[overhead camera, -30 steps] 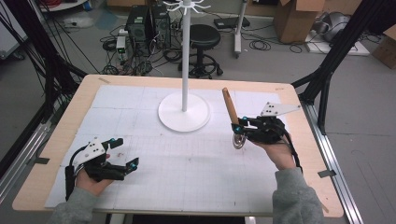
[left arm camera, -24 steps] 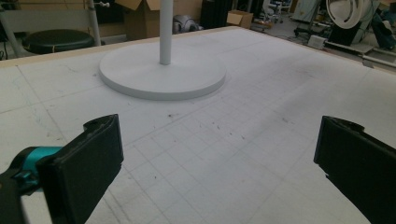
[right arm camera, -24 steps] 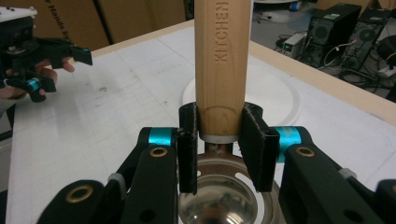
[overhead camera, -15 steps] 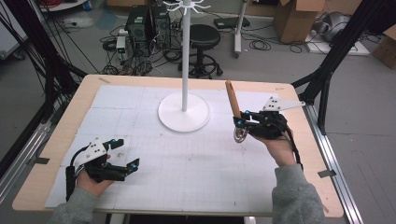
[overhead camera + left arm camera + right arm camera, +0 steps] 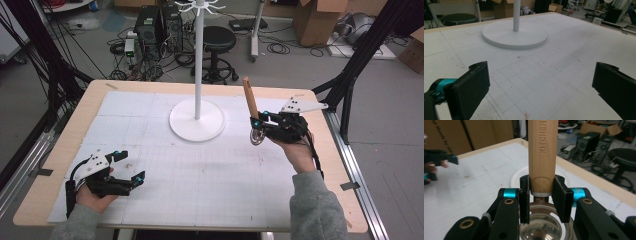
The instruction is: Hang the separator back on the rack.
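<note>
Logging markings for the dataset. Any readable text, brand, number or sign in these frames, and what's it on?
"KITCHEN": stamped lengthwise into the wooden handle of the utensil clamped in the right gripper; the handle runs out of frame above, so any further letters are cut off.
Printing on the brown cardboard behind the table: too blurred to read.
No other legible text.

A laboratory or workshop recording bay. Beyond the far edge of the table (image 5: 70,130), desktop computers (image 5: 157,27), tangled cables (image 5: 125,60), a black stool (image 5: 219,37) and cardboard boxes (image 5: 315,20) stand on a grey floor. Black frame struts (image 5: 357,65) flank the table's sides.
</note>
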